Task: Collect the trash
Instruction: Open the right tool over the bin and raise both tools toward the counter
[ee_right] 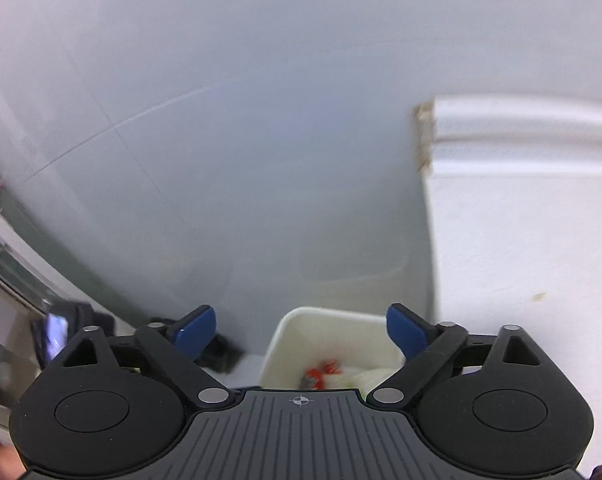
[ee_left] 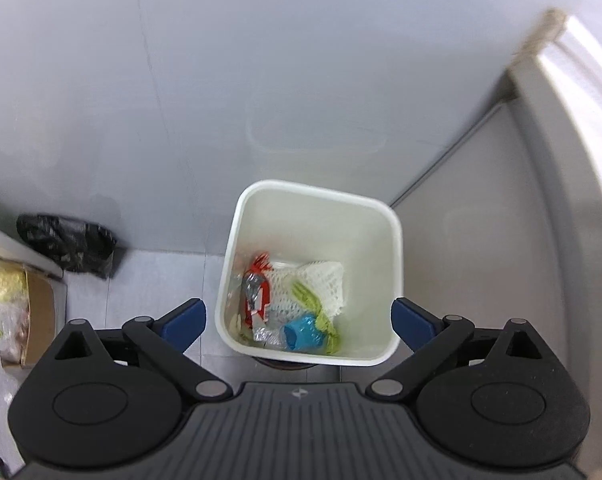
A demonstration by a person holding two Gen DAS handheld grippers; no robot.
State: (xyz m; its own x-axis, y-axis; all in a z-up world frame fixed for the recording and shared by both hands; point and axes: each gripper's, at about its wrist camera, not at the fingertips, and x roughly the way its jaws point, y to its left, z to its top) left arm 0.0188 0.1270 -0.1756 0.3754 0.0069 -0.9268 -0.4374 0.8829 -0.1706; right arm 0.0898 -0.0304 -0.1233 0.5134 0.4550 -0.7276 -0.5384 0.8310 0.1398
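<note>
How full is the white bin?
Mostly empty: the white bin holds only a shallow layer of trash at the bottom, its inner walls largely bare.

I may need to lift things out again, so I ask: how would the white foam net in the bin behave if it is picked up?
The white foam net is probably very light and floppy: it lies crumpled with open mesh inside the white bin. It would likely squash between pads. It may snag the green scrap lying across it.

The left wrist view looks steeply down into the bin (ee_left: pixel 385 216) from above, fairly near. The right wrist view tilts shallower toward the wall (ee_right: pixel 221 140), blurred, catching seemingly the same bin (ee_right: pixel 285 332) at its lower edge.
</note>
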